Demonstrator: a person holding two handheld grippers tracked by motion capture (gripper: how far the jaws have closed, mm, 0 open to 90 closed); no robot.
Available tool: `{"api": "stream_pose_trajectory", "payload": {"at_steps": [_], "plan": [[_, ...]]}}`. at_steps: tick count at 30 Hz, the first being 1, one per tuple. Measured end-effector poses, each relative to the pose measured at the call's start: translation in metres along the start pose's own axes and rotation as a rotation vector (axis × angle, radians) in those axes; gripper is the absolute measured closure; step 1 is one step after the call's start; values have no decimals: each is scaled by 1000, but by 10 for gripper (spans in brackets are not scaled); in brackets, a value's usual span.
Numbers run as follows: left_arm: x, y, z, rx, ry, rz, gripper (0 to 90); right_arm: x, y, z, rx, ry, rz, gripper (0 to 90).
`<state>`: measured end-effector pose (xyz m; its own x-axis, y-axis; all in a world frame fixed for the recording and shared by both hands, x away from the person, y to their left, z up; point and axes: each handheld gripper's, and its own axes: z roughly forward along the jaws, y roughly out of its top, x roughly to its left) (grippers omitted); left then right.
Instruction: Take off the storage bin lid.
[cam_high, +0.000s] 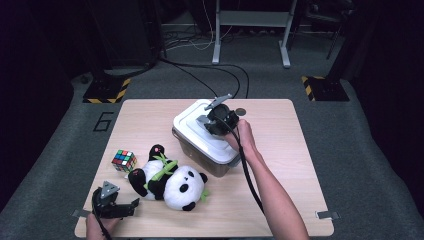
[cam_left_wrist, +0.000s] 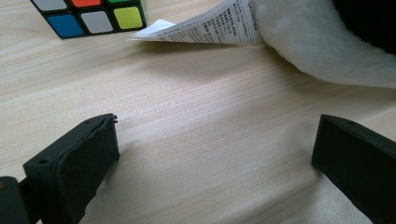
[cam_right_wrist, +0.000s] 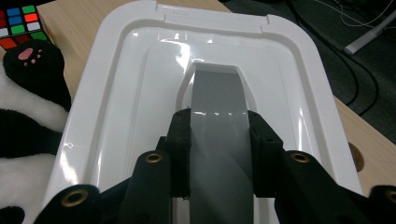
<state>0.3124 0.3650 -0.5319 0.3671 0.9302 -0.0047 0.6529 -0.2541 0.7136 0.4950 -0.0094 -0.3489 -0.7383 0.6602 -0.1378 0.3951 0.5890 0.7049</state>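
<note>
The lidded box (cam_high: 207, 137) sits at the worktop (cam_high: 280, 130) centre, with bare wood toward 3 o'clock. The right hand-held gripper (cam_right_wrist: 219, 135) is clamped on the lid's grey handle (cam_right_wrist: 218, 98), forearm reaching from 5 o'clock. The left hand-held gripper (cam_left_wrist: 212, 154) rests at 7 o'clock, jaws apart, beside the panda (cam_high: 167, 180).

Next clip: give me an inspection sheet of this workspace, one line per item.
Surface: wooden table.
Job's things: storage box with white lid; grey handle on the lid.
Clutter: plush panda, colour cube, paper tag.
Tools: right tool shut on grey handle; left tool open, nothing between its jaws.
Cables: tool cable along the forearm; cables on the floor.
Surroundings: grey floor, hazard-striped bases.
</note>
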Motion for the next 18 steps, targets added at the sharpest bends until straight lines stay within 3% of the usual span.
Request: {"api": "stream_pose_trajectory", "payload": {"at_steps": [18], "plan": [[0, 0, 0, 1, -6, -8, 5, -31, -17, -50, -53, -100, 75, 666]]}}
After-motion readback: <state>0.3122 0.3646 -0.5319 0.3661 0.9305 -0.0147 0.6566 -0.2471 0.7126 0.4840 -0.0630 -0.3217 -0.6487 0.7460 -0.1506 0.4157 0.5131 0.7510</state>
